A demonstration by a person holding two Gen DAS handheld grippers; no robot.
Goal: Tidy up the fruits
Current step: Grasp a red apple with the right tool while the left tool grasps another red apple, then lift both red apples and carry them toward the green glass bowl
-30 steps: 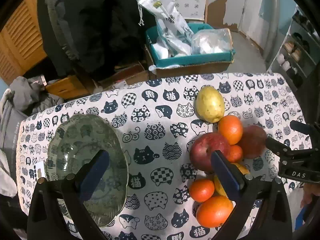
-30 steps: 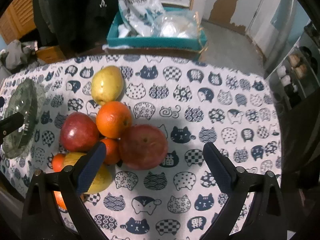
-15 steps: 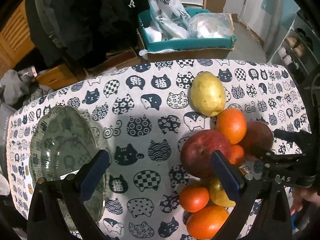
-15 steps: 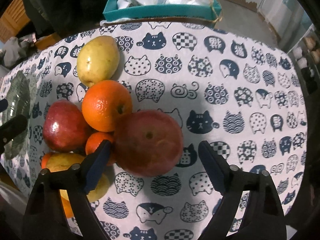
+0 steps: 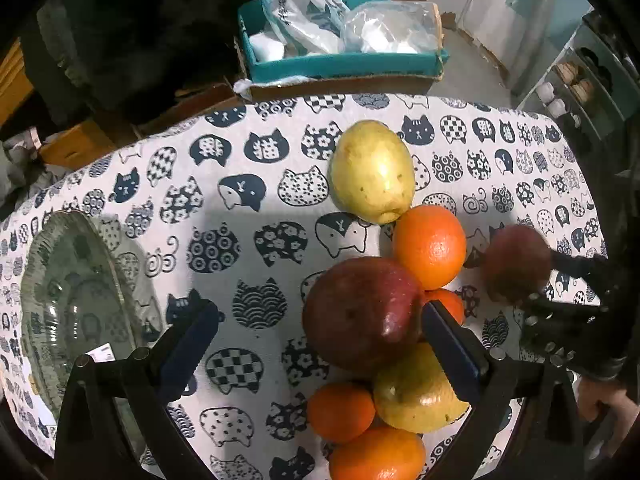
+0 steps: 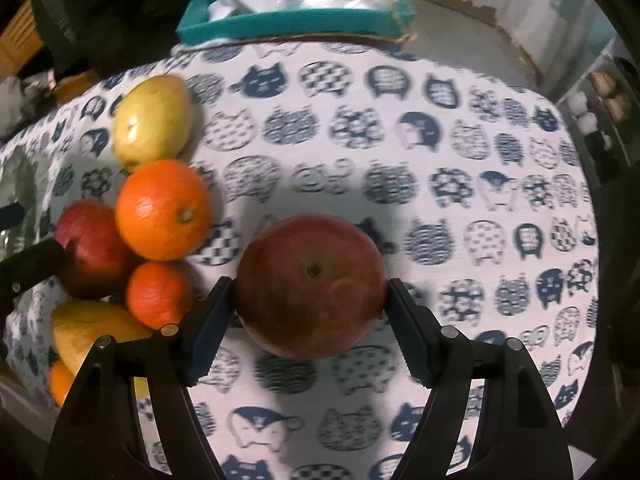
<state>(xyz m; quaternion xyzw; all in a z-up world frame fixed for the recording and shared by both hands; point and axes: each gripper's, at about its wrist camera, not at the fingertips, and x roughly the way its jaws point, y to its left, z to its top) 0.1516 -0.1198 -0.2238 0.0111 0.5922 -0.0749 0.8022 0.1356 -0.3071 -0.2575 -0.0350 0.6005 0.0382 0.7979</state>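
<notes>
My right gripper (image 6: pixel 308 320) is shut on a red apple (image 6: pixel 310 286), both pads against its sides, apart from the fruit pile; the held apple also shows blurred in the left wrist view (image 5: pixel 516 264). The pile holds a second red apple (image 5: pixel 362 314), a big orange (image 5: pixel 430 246), a yellow-green pear (image 5: pixel 372 172), a second yellow pear (image 5: pixel 416 398) and small oranges (image 5: pixel 340 412). My left gripper (image 5: pixel 320 344) is open and empty, its right finger beside the second apple. A clear glass bowl (image 5: pixel 60 280) stands at the left.
The table wears a white cloth with dark cat faces (image 5: pixel 256 200). Behind the far edge stands a teal box with plastic bags (image 5: pixel 340 52) on cardboard. A shelf with small items (image 5: pixel 580 88) is at the far right.
My right gripper closed on the red apple and drew it away from the pile to the right. My left gripper moved forward and right, closer to the second apple, still open.
</notes>
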